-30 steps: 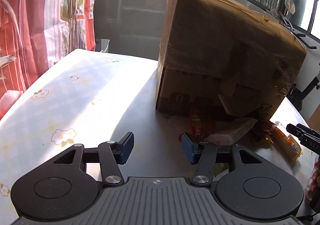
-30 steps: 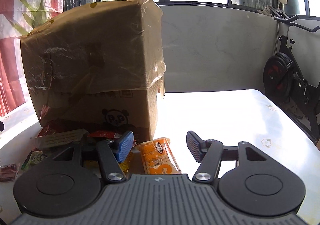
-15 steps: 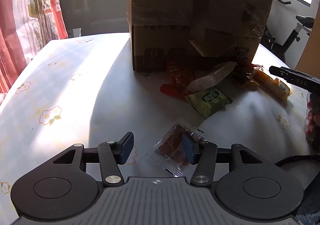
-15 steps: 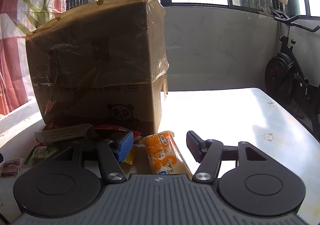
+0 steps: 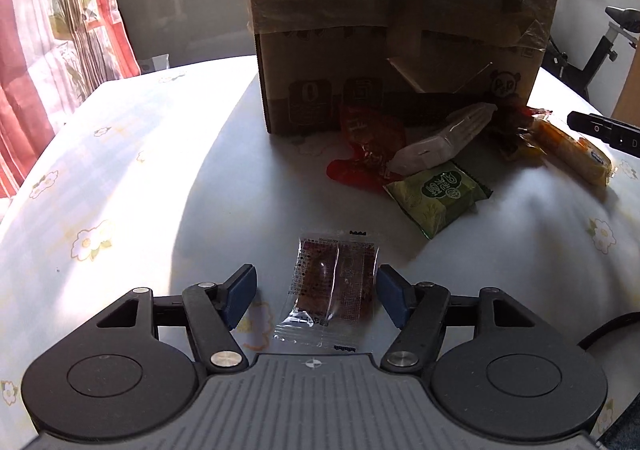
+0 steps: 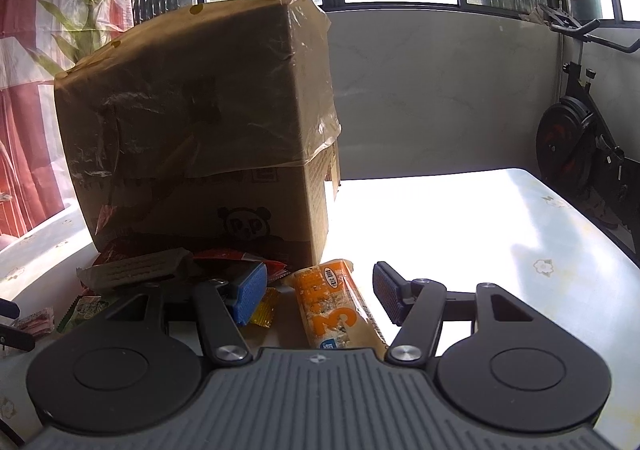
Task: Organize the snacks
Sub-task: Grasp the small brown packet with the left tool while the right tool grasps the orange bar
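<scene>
Both claws (image 5: 316,296) (image 6: 320,292) gape apart; orange bar (image 6: 334,308) shows "3", box (image 6: 200,129) a panda.

We see a table (image 5: 120,177) w/ pale floral cloth. On it: cardboard box (image 5: 400,29) at rear; red wrapper (image 5: 368,153), white packet (image 5: 440,139) leaning on the red one, green packet (image 5: 438,195) just in front; orange bar (image 5: 572,149) to the right; clear sachet w/ dark contents (image 5: 332,290) nearest, apart from the rest.
</scene>
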### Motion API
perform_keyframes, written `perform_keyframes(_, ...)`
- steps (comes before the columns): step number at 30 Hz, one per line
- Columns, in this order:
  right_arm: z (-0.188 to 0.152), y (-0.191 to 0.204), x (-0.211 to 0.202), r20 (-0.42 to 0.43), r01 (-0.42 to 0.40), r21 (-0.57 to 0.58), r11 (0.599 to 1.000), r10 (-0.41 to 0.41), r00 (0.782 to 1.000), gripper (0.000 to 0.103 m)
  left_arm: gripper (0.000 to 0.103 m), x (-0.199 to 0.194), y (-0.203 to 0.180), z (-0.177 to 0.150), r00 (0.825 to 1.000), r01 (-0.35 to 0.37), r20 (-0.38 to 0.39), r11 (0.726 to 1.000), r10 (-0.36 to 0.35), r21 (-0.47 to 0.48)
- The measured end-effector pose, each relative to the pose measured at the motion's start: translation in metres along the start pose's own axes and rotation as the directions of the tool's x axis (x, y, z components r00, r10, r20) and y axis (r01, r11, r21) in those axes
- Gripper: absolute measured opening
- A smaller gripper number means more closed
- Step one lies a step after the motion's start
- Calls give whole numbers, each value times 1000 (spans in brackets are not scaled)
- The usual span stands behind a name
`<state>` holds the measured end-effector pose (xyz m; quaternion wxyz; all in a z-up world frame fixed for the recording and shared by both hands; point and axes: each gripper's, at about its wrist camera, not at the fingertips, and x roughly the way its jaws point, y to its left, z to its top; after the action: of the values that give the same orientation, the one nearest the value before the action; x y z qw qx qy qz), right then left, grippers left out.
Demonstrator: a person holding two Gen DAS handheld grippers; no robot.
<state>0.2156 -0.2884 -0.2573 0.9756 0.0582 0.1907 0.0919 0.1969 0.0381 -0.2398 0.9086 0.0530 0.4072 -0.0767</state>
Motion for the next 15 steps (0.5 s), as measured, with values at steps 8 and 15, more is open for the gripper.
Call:
perform_keyframes(8,2,-2,2,-23,5,-9,1000,-5,1000,62,60,-4,-3,-4,999,-40,28,998,41,-58)
perform_keyframes(15,2,-2,7,-51,26,-5,1000,-26,998,62,40,-13,-9,-5,996,-42,77,992,51,-118)
